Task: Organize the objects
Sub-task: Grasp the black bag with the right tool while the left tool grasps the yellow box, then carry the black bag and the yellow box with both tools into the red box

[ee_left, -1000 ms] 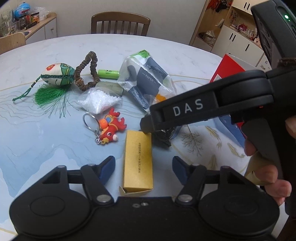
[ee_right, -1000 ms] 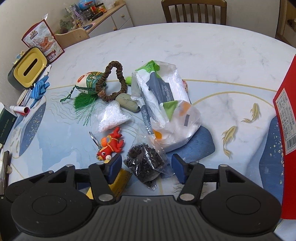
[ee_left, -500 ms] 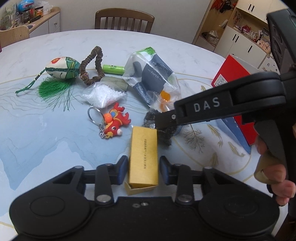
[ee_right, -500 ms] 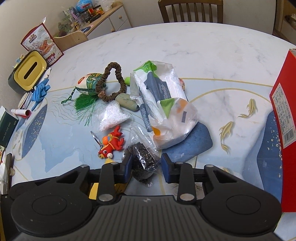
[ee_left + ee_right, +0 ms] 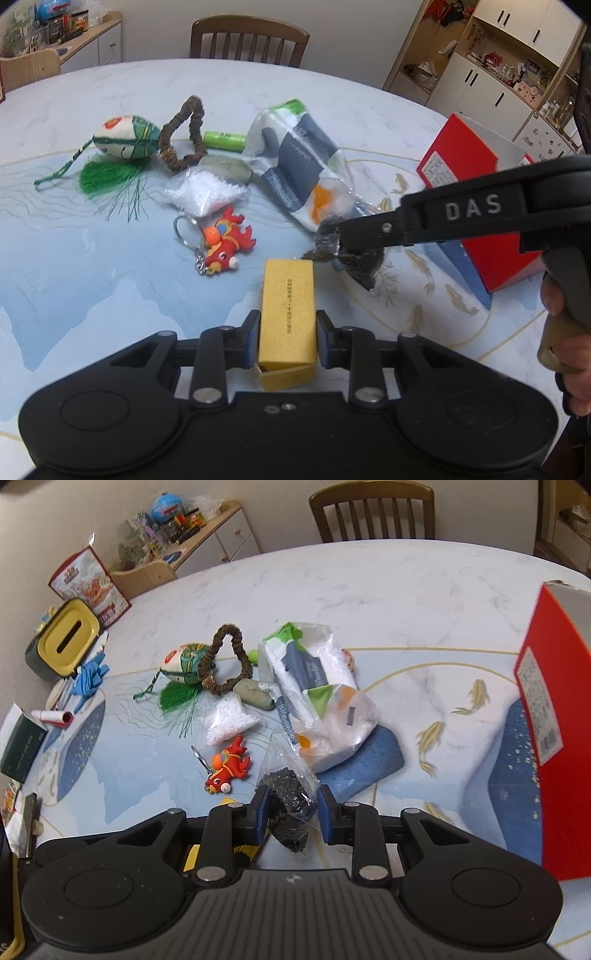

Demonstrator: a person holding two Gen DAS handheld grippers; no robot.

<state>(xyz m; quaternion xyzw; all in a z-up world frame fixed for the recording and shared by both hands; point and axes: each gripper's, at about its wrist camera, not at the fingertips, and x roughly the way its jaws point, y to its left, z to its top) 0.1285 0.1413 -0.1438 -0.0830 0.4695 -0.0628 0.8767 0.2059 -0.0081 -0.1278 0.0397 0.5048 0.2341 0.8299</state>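
My left gripper (image 5: 287, 338) is shut on a yellow carton (image 5: 288, 306) that lies lengthwise between its fingers, near the table's front edge. My right gripper (image 5: 290, 810) is shut on a small clear bag of black bits (image 5: 290, 805), lifted off the table; in the left wrist view that bag of black bits (image 5: 354, 256) hangs from the right gripper's tip. Behind them lie a red fish keyring (image 5: 225, 243), a bag of white beads (image 5: 205, 190), a tissue pack in plastic (image 5: 303, 173), a brown bead loop (image 5: 184, 134) and a tasselled egg charm (image 5: 125, 138).
An open red box (image 5: 554, 723) stands at the right of the table. A green tube (image 5: 223, 141) and a grey-green stone (image 5: 255, 698) lie by the loop. A yellow-lidded bin (image 5: 61, 638), a blue glove and a dark box sit at the far left. A chair (image 5: 371, 513) stands behind.
Both grippers went from open to shut: the left closed on the yellow carton, the right closed on the bag of black bits and lifted it up and to the right.
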